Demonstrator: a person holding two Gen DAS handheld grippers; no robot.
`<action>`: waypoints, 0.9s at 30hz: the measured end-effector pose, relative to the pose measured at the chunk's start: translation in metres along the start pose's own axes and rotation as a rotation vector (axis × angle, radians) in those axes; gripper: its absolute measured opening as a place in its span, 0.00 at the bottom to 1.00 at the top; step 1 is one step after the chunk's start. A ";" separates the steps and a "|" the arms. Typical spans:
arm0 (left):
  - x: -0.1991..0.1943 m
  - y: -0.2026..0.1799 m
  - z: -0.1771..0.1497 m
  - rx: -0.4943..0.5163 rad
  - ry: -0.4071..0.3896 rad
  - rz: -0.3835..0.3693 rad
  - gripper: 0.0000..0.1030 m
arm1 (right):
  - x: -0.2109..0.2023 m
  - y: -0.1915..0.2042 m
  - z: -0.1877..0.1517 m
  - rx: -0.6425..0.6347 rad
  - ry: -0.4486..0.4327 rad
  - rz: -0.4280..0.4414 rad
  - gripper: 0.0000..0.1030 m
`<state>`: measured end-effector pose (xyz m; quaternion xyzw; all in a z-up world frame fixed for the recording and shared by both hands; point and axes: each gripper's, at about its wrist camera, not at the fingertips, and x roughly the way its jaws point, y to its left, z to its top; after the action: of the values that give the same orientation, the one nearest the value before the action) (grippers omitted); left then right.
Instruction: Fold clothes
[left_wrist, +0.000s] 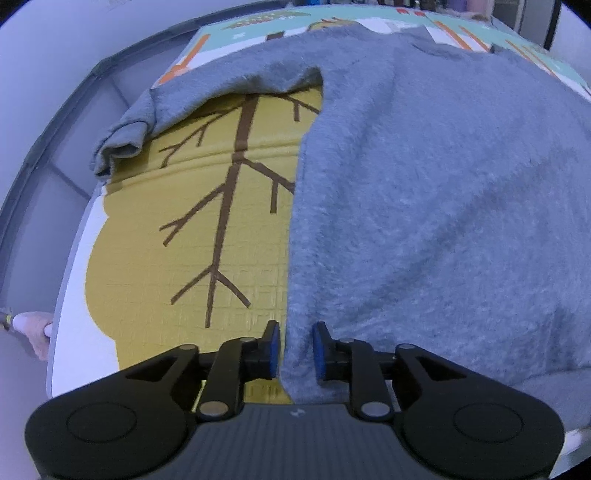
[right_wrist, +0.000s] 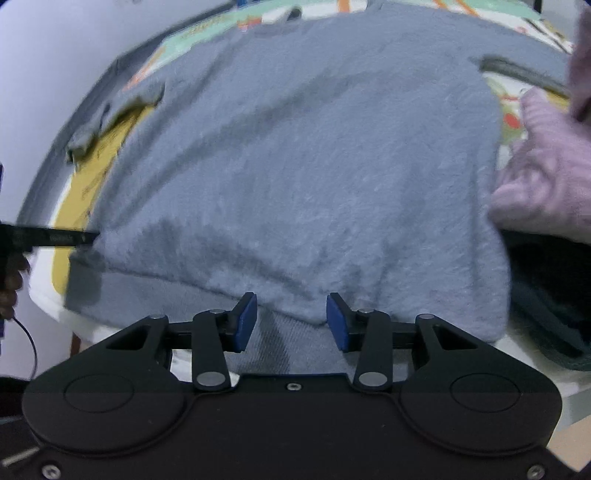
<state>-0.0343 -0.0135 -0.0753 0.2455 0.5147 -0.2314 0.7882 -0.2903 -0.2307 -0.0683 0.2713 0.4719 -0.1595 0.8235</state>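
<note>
The grey sweater (left_wrist: 424, 192) lies spread flat on the printed mat (left_wrist: 192, 229), its body running straight away from both grippers toward the far edge of the mat, collar farthest off. The left gripper (left_wrist: 294, 350) sits at the sweater's near left corner, where the side edge meets the hem: that edge of cloth runs up between its blue pads (left_wrist: 274, 350), but there is a sliver of gap on each side, so the jaws stand loose around it, not pinching. The right gripper (right_wrist: 291, 321) hangs over the hem nearer the sweater's middle, jaws parted with the ribbed hem lying below them, nothing grasped. I'd judge the left is the nearer to a hold; the right needs to drop first. One sleeve (left_wrist: 125, 136) sticks out from the sweater's far left, bunched at the cuff. Just right of the sweater is a pink fuzzy garment (right_wrist: 543, 166), touching or nearly touching its side, with something dark (right_wrist: 546, 295) below it.
</note>
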 end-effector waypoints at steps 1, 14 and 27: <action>-0.004 -0.001 0.002 0.003 -0.011 -0.007 0.31 | -0.006 -0.001 0.002 0.003 -0.026 -0.005 0.38; -0.036 -0.049 0.012 0.129 -0.138 -0.145 0.49 | -0.026 -0.063 0.014 0.120 -0.109 -0.159 0.35; 0.013 -0.065 0.001 0.116 0.023 -0.201 0.55 | 0.004 -0.089 0.007 0.168 -0.007 -0.222 0.01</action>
<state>-0.0690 -0.0661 -0.0966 0.2405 0.5314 -0.3359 0.7396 -0.3298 -0.3067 -0.0952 0.2849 0.4812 -0.2894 0.7769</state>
